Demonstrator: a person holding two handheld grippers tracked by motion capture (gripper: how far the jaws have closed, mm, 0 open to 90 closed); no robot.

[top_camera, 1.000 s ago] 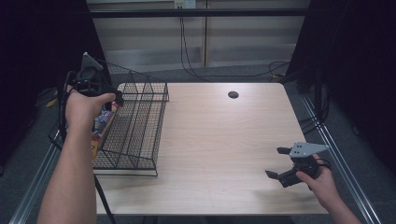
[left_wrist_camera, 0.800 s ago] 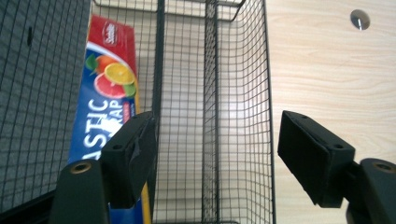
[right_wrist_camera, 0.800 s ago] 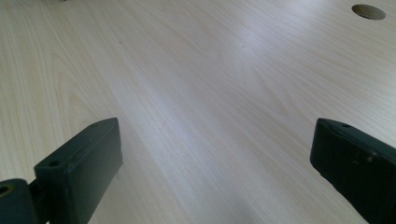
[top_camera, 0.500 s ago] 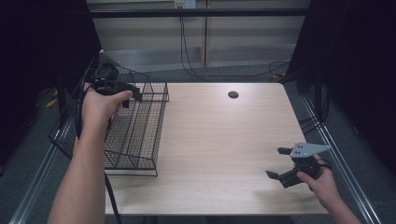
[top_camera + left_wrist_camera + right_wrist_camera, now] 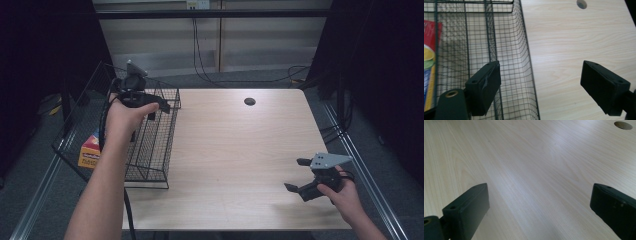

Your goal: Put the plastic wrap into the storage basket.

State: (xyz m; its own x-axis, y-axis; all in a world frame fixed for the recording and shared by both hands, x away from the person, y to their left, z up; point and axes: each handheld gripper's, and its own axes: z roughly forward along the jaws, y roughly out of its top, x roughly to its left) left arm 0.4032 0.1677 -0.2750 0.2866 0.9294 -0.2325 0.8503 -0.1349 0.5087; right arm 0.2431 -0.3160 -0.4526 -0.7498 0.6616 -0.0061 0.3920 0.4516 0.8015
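The colourful box [image 5: 90, 152], red and orange with a yellow and green print on its face, lies flat on the floor of the black wire basket [image 5: 165, 145], against the basket's outer side, the one away from the table's middle; in the left gripper view a strip of it shows through the mesh at the left edge. The basket stands on the left end of the light wooden table [image 5: 235, 150], and its near right corner rests on the tabletop. Over the basket's far right rim hangs the left gripper [image 5: 157, 107], carried in the person's left hand [image 5: 125, 117], well apart from the box and touching nothing. Its jaws have just been opening and now stand well apart with nothing between them; in the left gripper view one jaw lies over the mesh of the basket wall and the other over bare wood. Farther out, a round cable hole [image 5: 249, 101] sits in the tabletop near its far edge. At the near right corner of the table the right gripper [image 5: 298, 175], with its grey three-cornered plate on top, rests in the right hand [image 5: 345, 192] just above the wood, jaws spread wide and empty, bare tabletop between them.
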